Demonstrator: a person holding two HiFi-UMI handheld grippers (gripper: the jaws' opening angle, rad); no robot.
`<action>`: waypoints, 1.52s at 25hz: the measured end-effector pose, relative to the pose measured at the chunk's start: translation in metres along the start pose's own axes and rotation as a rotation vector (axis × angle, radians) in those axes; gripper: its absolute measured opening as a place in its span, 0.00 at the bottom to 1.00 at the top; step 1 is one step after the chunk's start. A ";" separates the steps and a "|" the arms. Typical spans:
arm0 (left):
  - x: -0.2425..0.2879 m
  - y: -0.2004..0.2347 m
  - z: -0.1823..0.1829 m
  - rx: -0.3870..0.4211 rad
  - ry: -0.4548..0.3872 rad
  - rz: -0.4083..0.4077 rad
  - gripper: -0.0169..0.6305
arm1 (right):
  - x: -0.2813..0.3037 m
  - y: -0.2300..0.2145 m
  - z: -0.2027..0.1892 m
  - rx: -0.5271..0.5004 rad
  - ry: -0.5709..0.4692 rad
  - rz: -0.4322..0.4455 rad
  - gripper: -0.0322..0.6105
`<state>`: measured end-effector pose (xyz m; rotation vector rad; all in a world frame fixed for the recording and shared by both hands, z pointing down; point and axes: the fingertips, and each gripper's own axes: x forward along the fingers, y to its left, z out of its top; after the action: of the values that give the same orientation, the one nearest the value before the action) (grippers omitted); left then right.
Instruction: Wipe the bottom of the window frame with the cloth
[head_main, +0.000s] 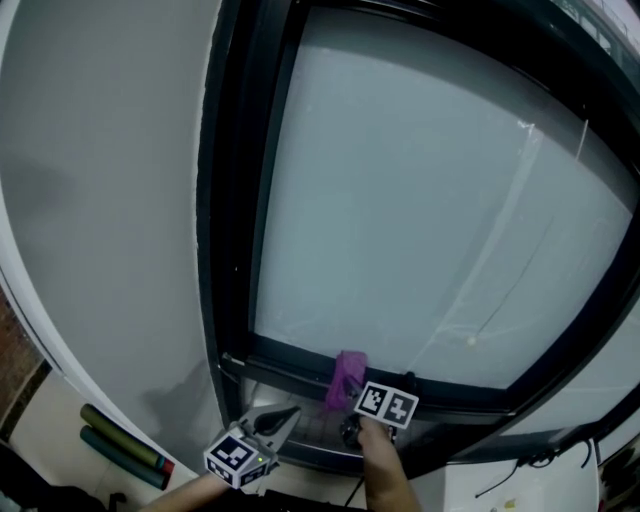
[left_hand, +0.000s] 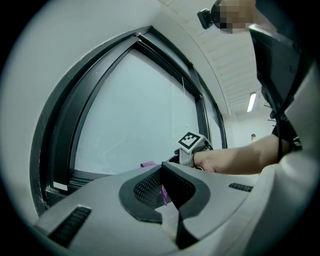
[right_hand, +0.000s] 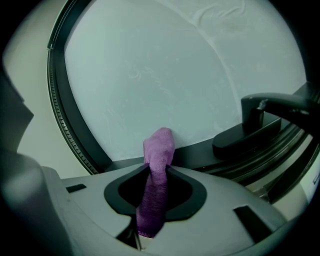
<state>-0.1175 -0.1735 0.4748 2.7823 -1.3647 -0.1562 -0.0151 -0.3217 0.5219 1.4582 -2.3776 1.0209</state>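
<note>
At the bottom of the window frame (head_main: 290, 358), we hold the purple cloth (right_hand: 159, 145) pinched between the jaws of our right gripper (right_hand: 158, 172). The free end of the cloth lies against the frame, just under the glass (head_main: 420, 200). Our left gripper (left_hand: 162, 169) is just beside, to the left, its jaws pressed together with nothing between them.

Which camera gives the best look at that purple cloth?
The right gripper view: the purple cloth fills its centre, clamped in the right gripper. The head view shows a small patch; the left gripper view only slivers.
</note>
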 end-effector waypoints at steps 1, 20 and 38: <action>0.001 0.000 0.000 0.004 -0.009 -0.004 0.03 | -0.001 -0.002 0.001 0.003 -0.003 -0.003 0.19; 0.021 -0.016 -0.009 -0.002 0.012 -0.059 0.03 | -0.021 -0.031 0.006 0.035 -0.069 -0.064 0.19; 0.030 -0.026 -0.019 -0.014 0.028 -0.087 0.03 | -0.042 -0.046 0.007 0.091 -0.215 -0.142 0.19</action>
<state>-0.0772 -0.1814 0.4893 2.8223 -1.2320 -0.1282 0.0461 -0.3086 0.5179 1.8251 -2.3514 0.9948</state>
